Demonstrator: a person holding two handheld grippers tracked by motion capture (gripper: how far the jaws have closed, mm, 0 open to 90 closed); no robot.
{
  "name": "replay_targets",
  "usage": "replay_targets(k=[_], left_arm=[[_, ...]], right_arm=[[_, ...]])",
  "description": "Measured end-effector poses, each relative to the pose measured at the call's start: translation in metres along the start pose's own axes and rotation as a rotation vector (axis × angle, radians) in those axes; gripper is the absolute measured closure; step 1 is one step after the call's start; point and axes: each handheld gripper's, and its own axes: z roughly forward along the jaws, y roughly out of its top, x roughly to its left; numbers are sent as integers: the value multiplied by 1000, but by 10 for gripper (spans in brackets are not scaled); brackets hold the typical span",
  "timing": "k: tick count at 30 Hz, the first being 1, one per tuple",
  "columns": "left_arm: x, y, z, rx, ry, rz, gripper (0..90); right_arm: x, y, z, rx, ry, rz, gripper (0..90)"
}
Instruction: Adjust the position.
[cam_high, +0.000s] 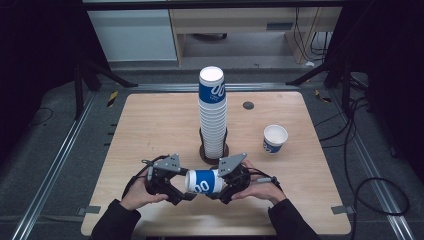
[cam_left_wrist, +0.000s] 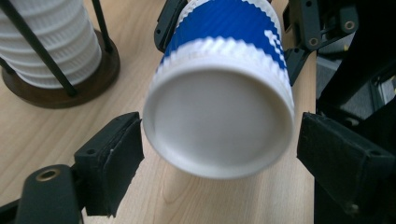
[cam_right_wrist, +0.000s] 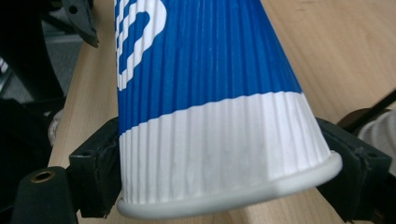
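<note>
The ribbed paper cup (cam_high: 204, 181) lies on its side in the air just in front of the tall stack (cam_high: 212, 112), toward the person. The right gripper (cam_high: 226, 189) pinches its rim end, pads pressed into the white band (cam_right_wrist: 219, 154). The left gripper (cam_left_wrist: 219, 154) stands wide around the base, neither pad touching. To do this handover well, the right hand should hold firmly but lightly — the corrugated wall dents easily — and tip the cup upright before nesting it on the stack. The cup is a tapered cone, blue sleeve with white lettering, with a rolled lip. Another cup (cam_high: 275, 138) stands right of the stack on the pale wooden table (cam_high: 150, 125).
</note>
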Motion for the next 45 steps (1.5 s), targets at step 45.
replay_targets(k=[45], left_arm=[[11,-7,-21,-186,-33,-55,260]], right_arm=[[-15,2,-46,-237,-47,142,70]])
